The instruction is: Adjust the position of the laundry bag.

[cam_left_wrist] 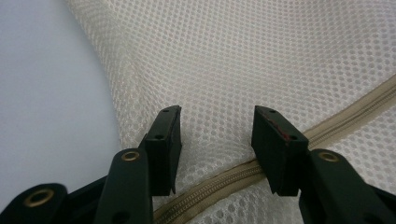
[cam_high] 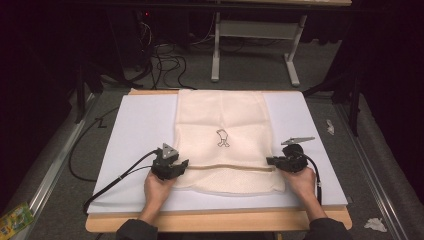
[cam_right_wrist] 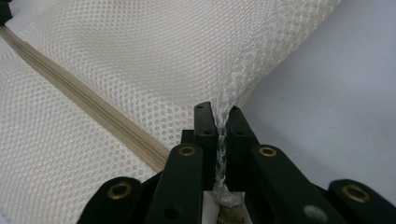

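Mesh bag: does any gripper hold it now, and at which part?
The right gripper is shut on the mesh bag, pinching its edge beside the zipper end. The left gripper is open over the zipper, holding nothing.

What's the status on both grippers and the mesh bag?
Left gripper open, jaws astride the zipper. Right gripper shut on mesh bag edge. Bag flat on white mat. Nothing in the way.

My left gripper and right gripper are black, each with a grey three-cornered plate on top and a black cable trailing behind. My jaws are flat black blocks with brass-ringed pivot holes. My sleeves are dark.
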`<state>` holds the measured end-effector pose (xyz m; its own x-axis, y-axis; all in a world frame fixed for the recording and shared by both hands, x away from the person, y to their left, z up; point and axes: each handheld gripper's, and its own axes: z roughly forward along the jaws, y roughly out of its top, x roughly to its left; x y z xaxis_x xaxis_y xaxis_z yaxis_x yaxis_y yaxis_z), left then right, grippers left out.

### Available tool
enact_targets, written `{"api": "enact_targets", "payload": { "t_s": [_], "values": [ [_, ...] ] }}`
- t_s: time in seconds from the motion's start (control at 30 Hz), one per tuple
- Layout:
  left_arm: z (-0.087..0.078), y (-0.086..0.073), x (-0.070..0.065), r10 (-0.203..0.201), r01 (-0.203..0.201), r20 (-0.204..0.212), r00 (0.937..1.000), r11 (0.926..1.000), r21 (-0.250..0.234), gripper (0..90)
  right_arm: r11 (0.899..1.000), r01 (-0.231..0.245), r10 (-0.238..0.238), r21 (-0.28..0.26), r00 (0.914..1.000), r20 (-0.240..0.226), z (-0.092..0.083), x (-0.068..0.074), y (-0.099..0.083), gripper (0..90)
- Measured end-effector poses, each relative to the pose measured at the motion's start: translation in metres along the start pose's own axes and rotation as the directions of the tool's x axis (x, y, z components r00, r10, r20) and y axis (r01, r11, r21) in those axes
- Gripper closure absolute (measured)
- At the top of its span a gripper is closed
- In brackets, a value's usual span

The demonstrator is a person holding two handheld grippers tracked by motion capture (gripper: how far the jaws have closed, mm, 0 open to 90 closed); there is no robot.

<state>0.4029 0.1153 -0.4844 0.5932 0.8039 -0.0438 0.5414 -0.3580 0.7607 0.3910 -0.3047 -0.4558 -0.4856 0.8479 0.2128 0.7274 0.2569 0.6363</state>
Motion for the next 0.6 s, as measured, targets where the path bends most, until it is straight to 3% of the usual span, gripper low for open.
{"api": "enact_targets", "payload": {
  "t_s": [0.6],
  "values": [
    [0.0, 0.003, 0.003, -0.012, 0.012, 0.024, 0.9996, 0.9998, 0.015, 52.8, 0.998, 0.042, -0.043, -0.044, 0.999, -0.013, -0.023, 0.013, 0.025, 87.6]
  ]
}}
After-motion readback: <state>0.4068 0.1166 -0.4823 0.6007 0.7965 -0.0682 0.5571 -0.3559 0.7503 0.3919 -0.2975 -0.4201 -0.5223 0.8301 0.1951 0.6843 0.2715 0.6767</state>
